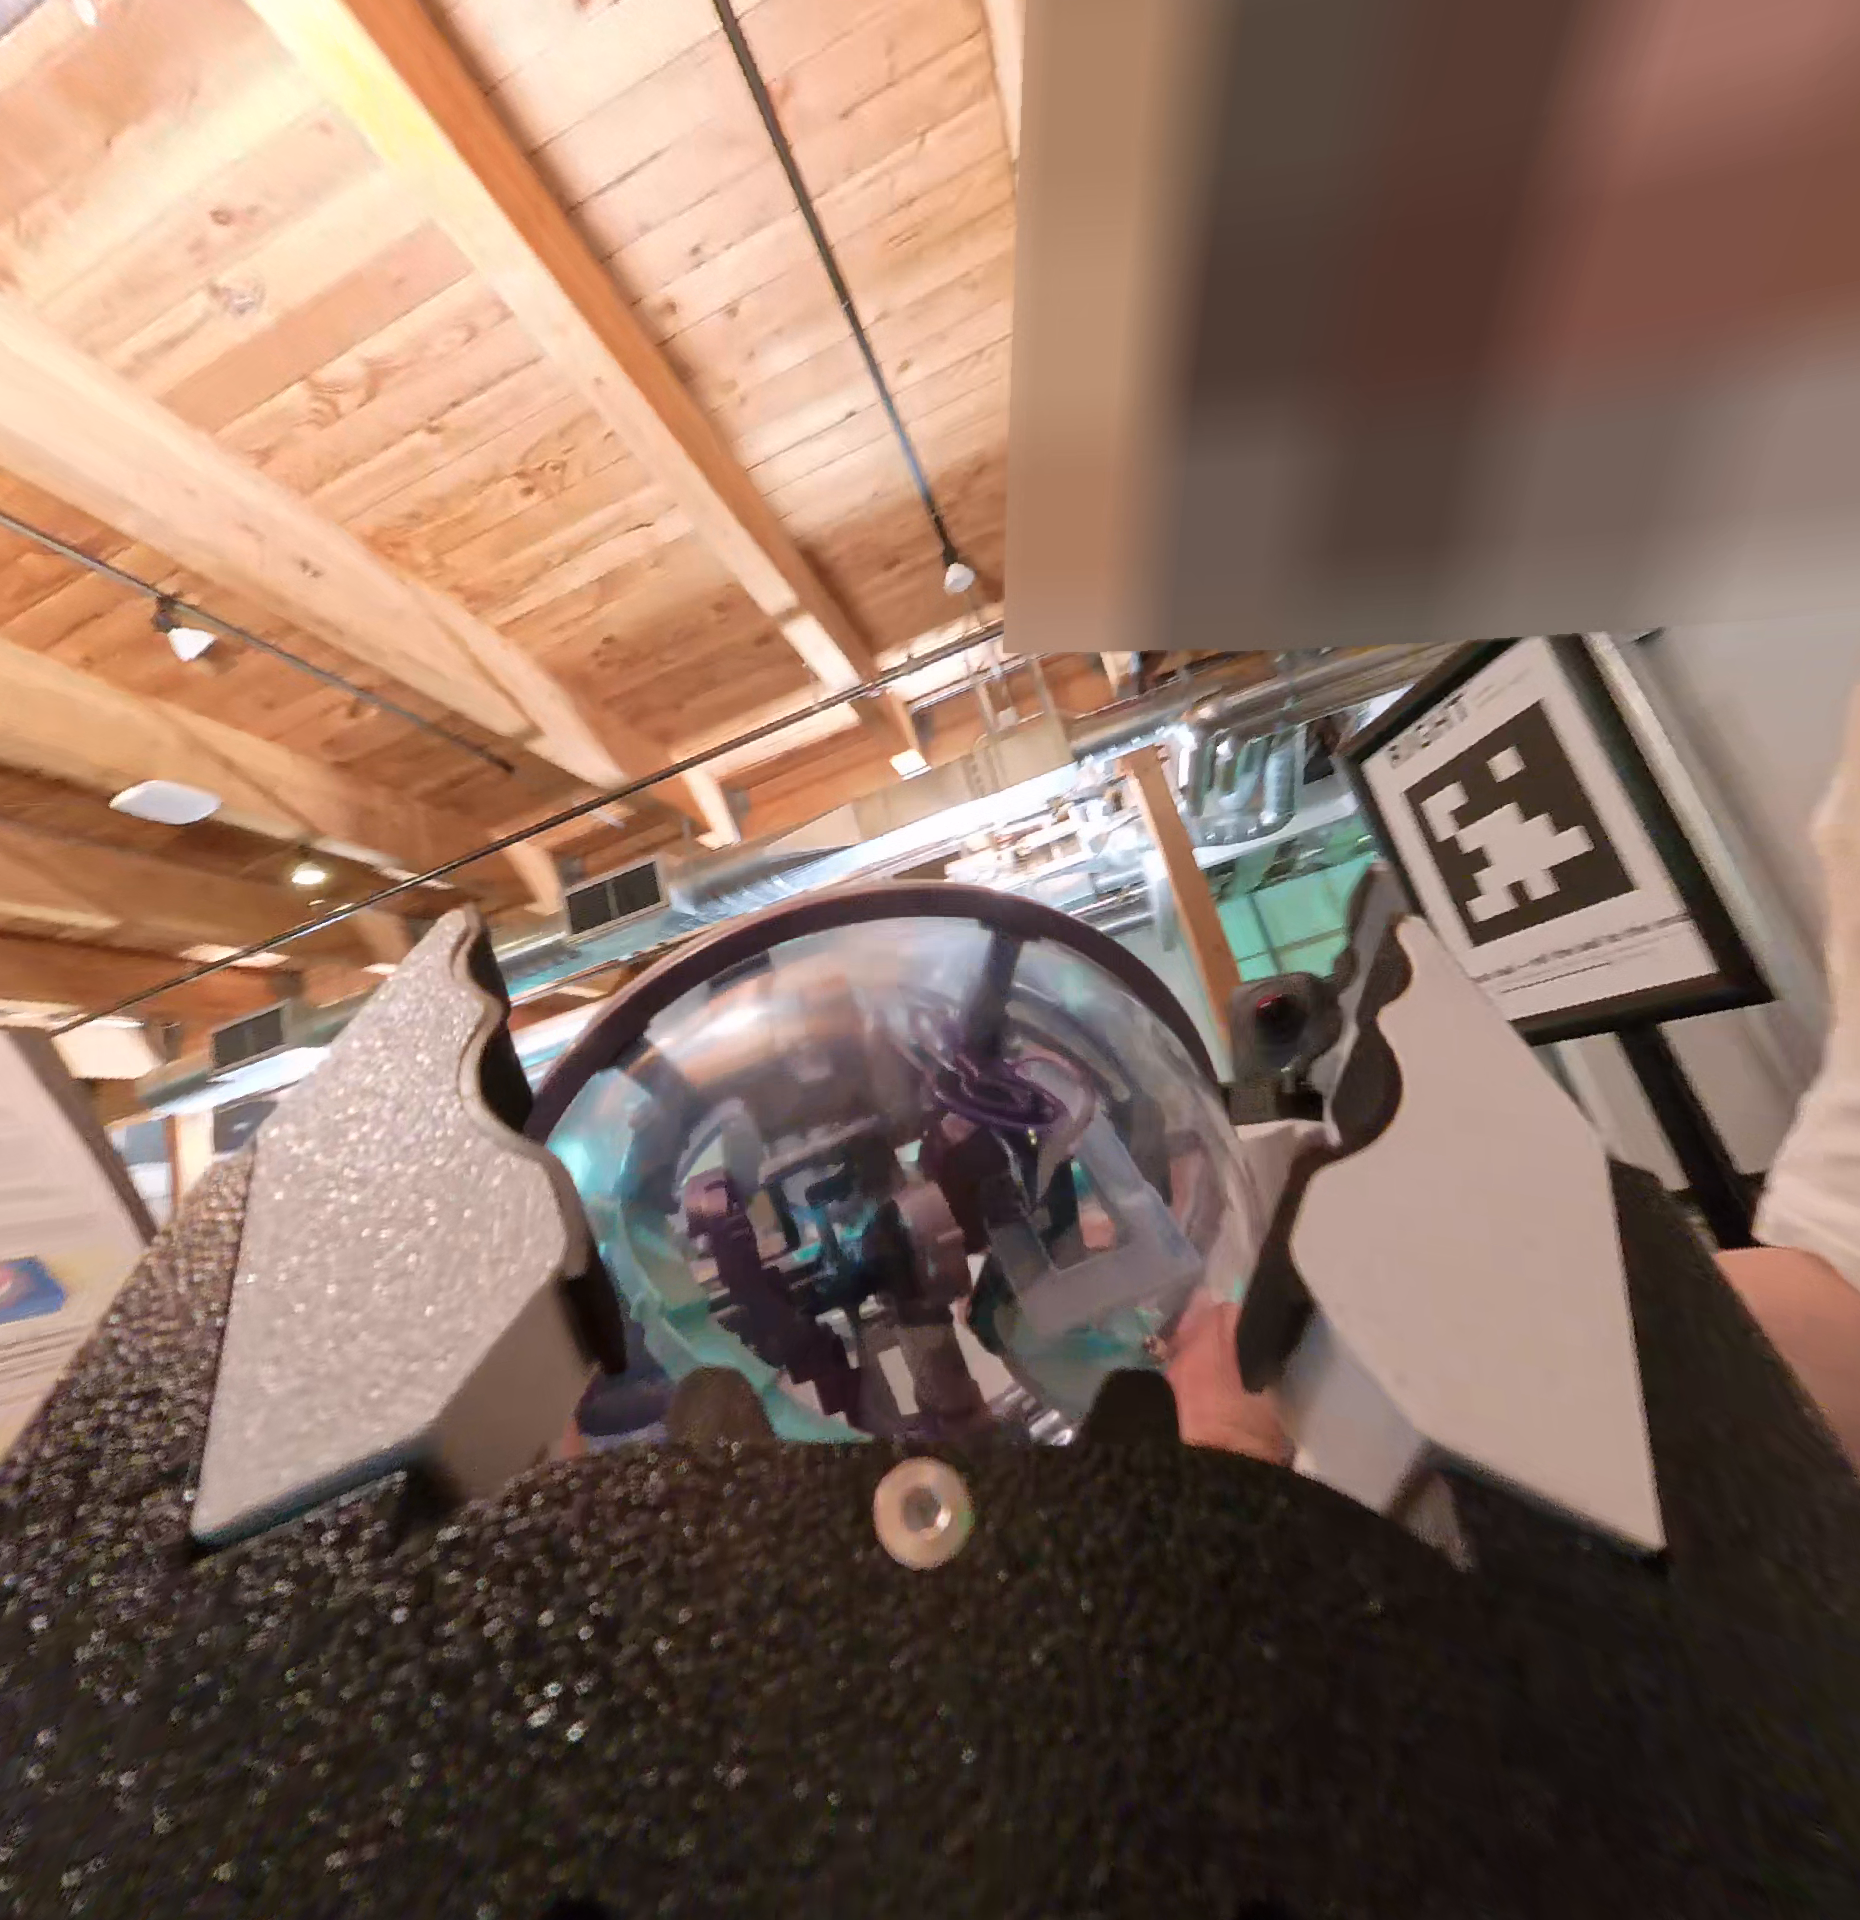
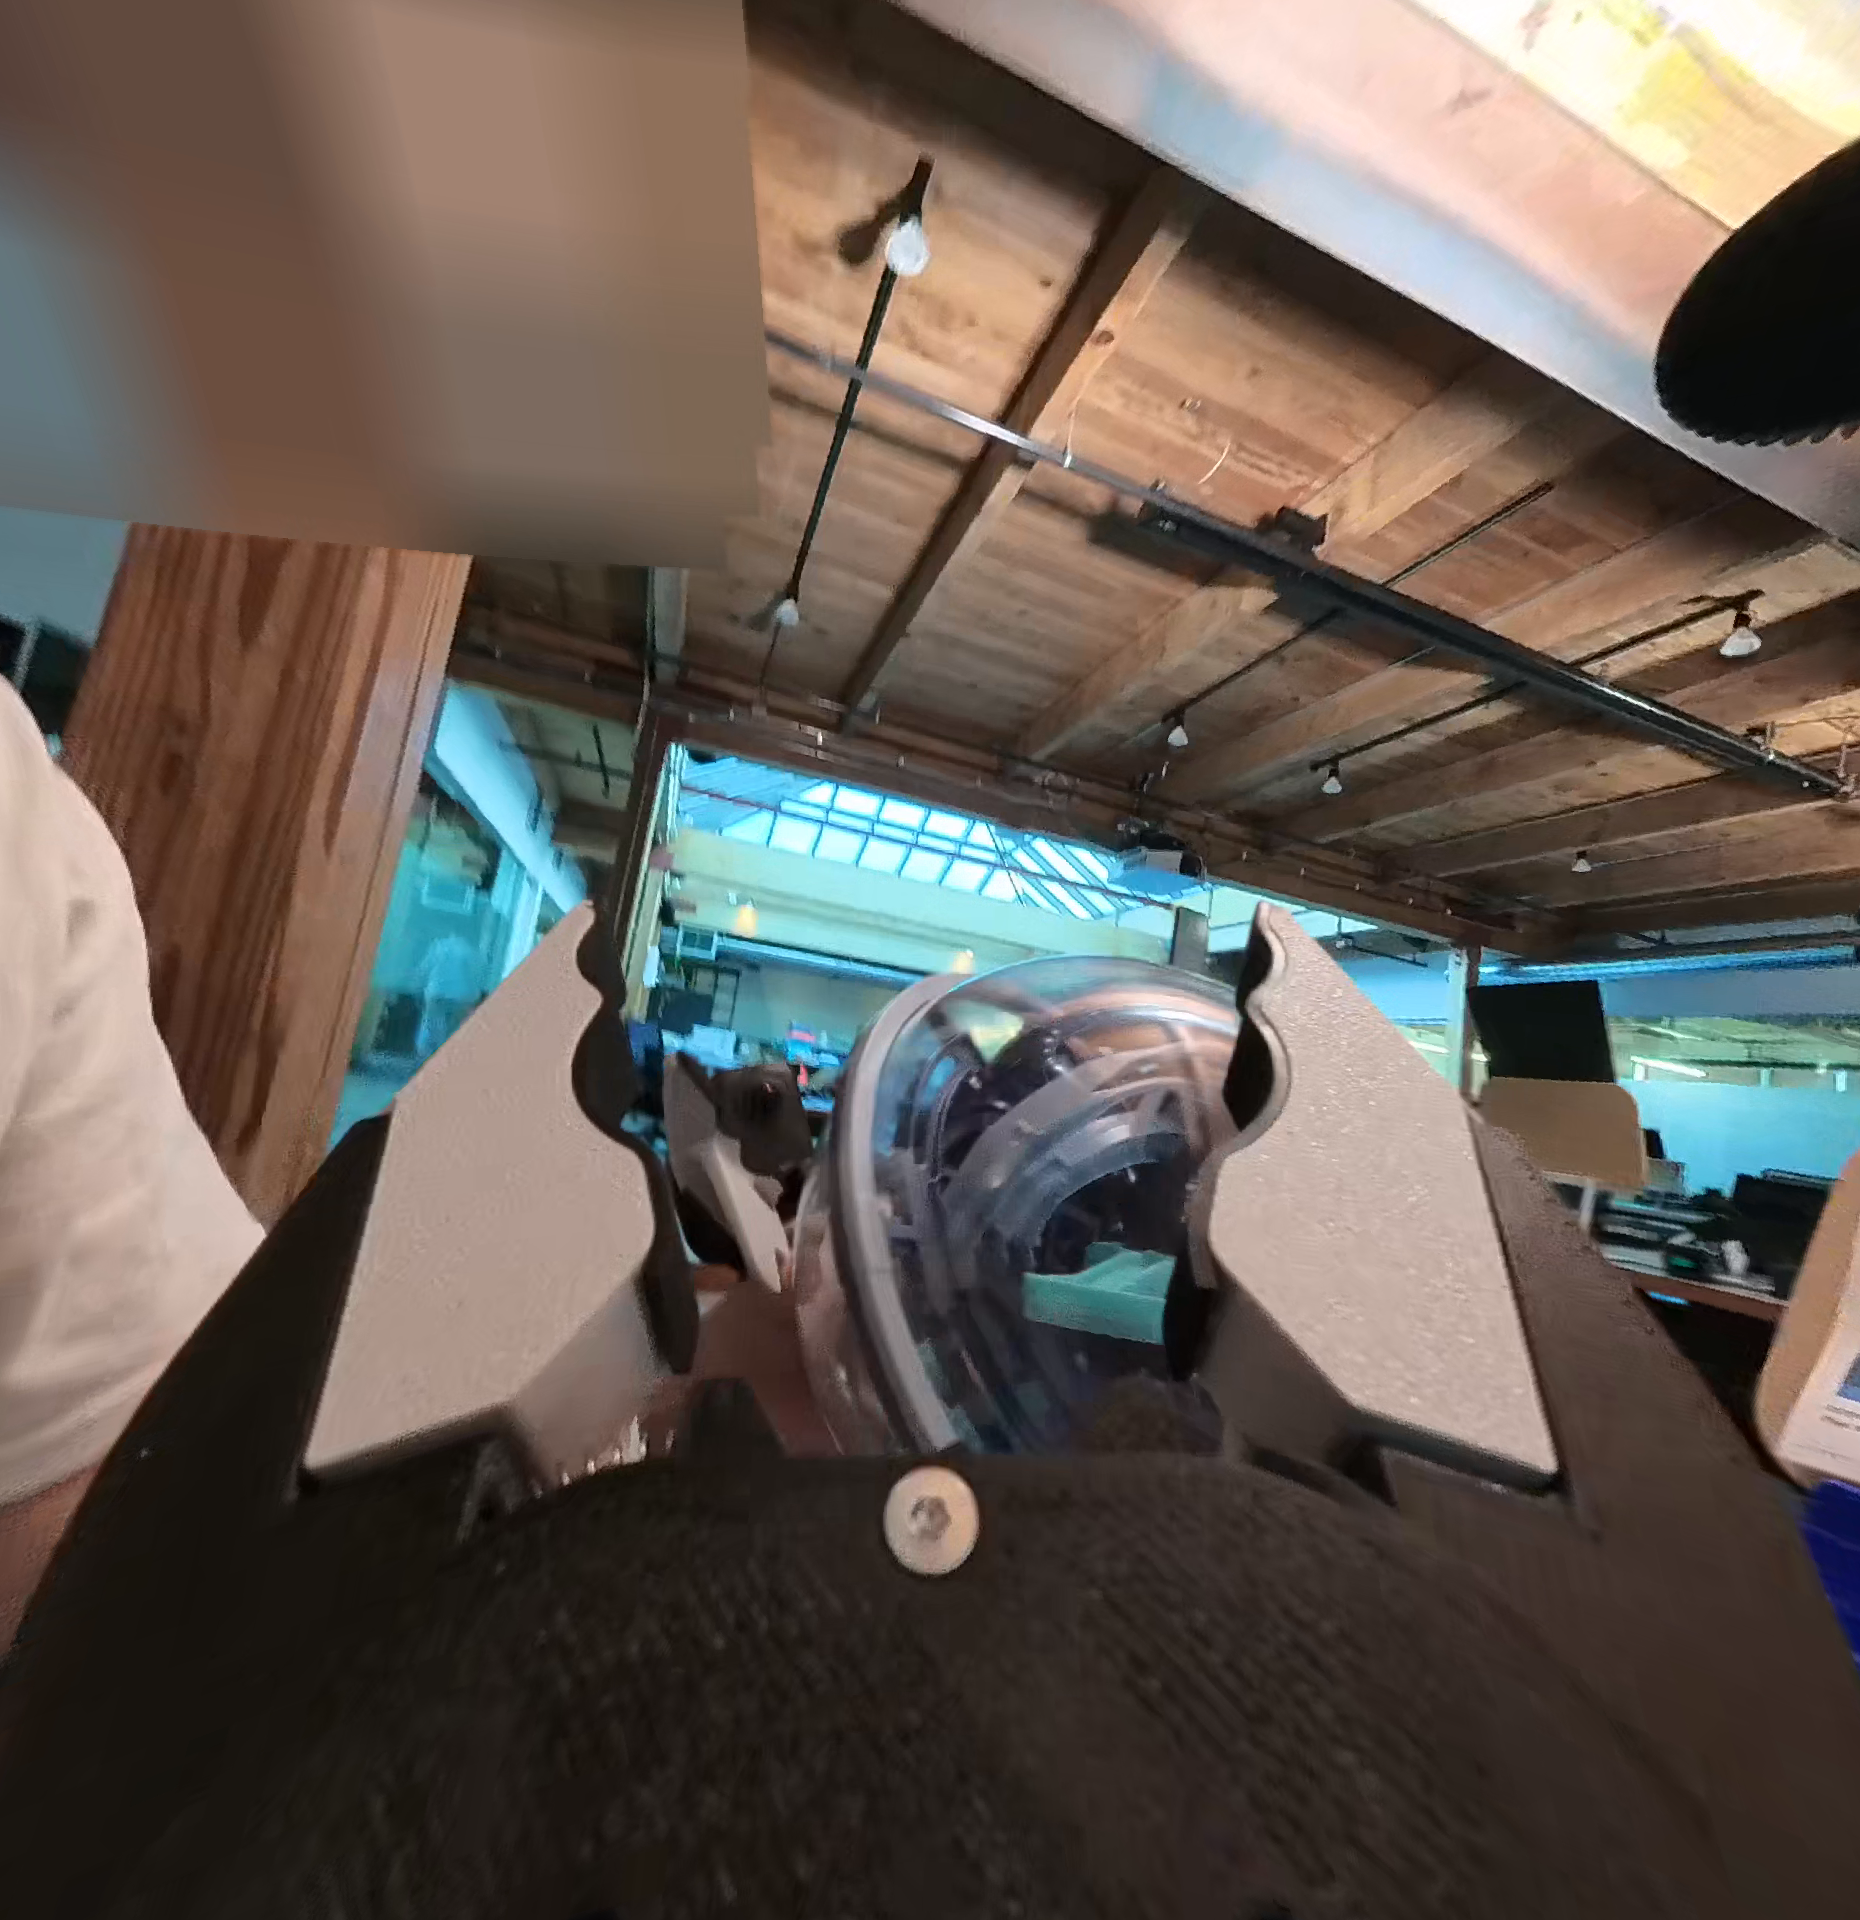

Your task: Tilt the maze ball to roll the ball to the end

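The left gripper [image 1: 936,1039] clasps the clear maze ball [image 1: 884,1164] beneath the wooden ceiling [image 1: 386,364]; the right gripper [image 2: 926,1039], jaws apart, touches one side only. A hard tilt could slip it free.

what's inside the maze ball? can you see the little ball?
Inside the clear maze ball: purple and grey track pieces, teal parts, and in the right wrist view grey curved ramps. The small rolling ball can't be made out; the gripper fingers cover both sides, and reflections blur the rest.
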The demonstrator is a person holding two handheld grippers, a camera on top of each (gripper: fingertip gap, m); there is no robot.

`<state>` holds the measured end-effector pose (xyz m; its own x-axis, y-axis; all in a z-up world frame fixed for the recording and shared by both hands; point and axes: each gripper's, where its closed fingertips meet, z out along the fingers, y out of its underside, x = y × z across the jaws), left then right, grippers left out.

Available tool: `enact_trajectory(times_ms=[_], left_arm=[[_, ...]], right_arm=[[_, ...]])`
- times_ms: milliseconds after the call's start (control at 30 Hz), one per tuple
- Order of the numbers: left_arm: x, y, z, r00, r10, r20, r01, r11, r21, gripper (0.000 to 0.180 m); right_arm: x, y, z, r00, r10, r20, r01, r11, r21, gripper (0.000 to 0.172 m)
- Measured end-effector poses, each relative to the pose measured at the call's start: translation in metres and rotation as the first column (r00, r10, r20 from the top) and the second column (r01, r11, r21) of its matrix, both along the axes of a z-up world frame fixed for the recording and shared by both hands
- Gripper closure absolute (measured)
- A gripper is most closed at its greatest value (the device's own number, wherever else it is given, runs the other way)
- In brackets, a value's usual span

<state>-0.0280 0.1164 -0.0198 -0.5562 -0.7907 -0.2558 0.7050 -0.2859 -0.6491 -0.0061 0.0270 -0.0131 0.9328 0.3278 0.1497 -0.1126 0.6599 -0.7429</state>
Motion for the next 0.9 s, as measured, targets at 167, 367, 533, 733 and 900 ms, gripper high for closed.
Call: enact_trajectory(times_ms=[167, 367, 533, 733, 900], left_arm=[[-0.024, -0.003, 0.005, 0.995, -0.091, 0.036, 0.088, 0.994, 0.060, 0.028], [-0.044, -0.003, 0.013, 0.986, -0.148, 0.072, 0.142, 0.986, 0.085, 0.031], [-0.057, 0.001, 0.017, 0.968, -0.232, 0.097, 0.226, 0.972, 0.060, 0.032], [-0.052, -0.029, 0.005, 0.986, -0.165, 0.034, 0.151, 0.955, 0.254, 0.033], [-0.041, -0.057, -0.010, 0.999, -0.051, 0.006, 0.043, 0.897, 0.440, 0.037]], right_arm=[[-0.005, -0.003, 0.002, 0.997, 0.069, -0.041, -0.068, 0.998, 0.014, 0.060], [-0.013, -0.003, 0.003, 0.994, 0.093, -0.049, -0.092, 0.995, 0.022, 0.060], [-0.030, -0.002, -0.001, 0.987, 0.161, -0.003, -0.161, 0.987, -0.014, 0.060], [-0.019, 0.002, 0.000, 0.992, 0.117, -0.049, -0.118, 0.993, -0.028, 0.044], [-0.002, 0.006, -0.004, 0.993, 0.063, -0.096, -0.067, 0.997, -0.041, 0.040]])
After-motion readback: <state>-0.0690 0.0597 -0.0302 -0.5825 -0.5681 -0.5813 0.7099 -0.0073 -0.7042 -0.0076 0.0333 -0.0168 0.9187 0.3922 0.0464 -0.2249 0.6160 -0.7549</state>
